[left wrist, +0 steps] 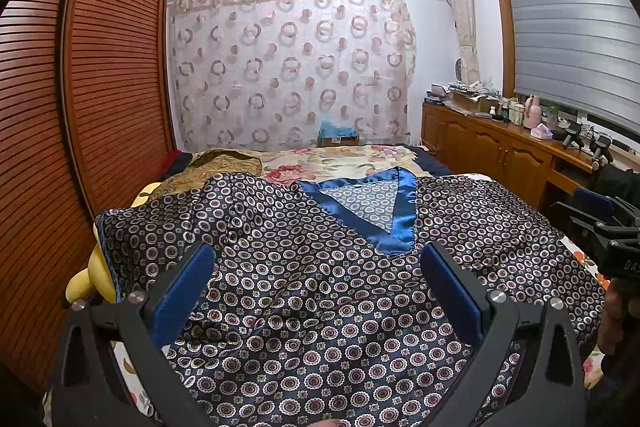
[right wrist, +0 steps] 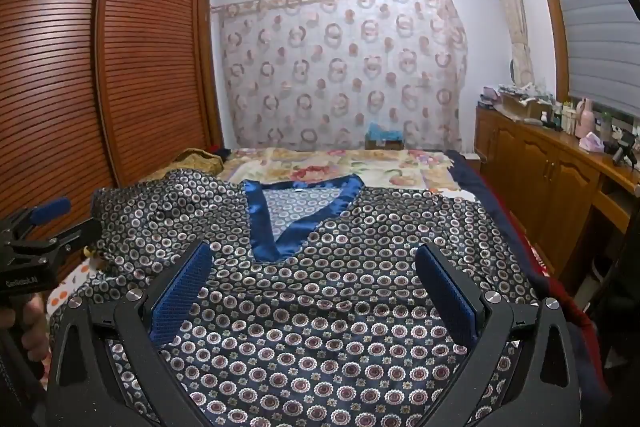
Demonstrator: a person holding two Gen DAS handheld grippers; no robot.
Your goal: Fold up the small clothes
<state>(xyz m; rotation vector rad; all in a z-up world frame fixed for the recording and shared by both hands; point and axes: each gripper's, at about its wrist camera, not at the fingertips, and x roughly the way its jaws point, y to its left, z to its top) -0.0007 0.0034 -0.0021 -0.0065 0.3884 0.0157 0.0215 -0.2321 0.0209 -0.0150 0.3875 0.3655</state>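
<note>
Bed with floral cream quilt (left wrist: 344, 159) spans the room from the louvred brown wooden wardrobe (left wrist: 80, 87) on the left toward the wooden cabinet run (left wrist: 500, 143) on the right. Dark navy satin top with ring-flower print (left wrist: 320, 287) lies spread face-up on the near end of the bed, long axis running away from the cameras, blue-trimmed V-neck (left wrist: 384, 211) pointing its tip toward the near edge, collar end farthest. Its left sleeve side is bunched; right side lies flat. Left gripper (left wrist: 320, 291) and right gripper (right wrist: 312, 291): both jaws spread wide above the fabric, nothing clamped, 2 blue pads (right wrist: 180, 291) each.
</note>
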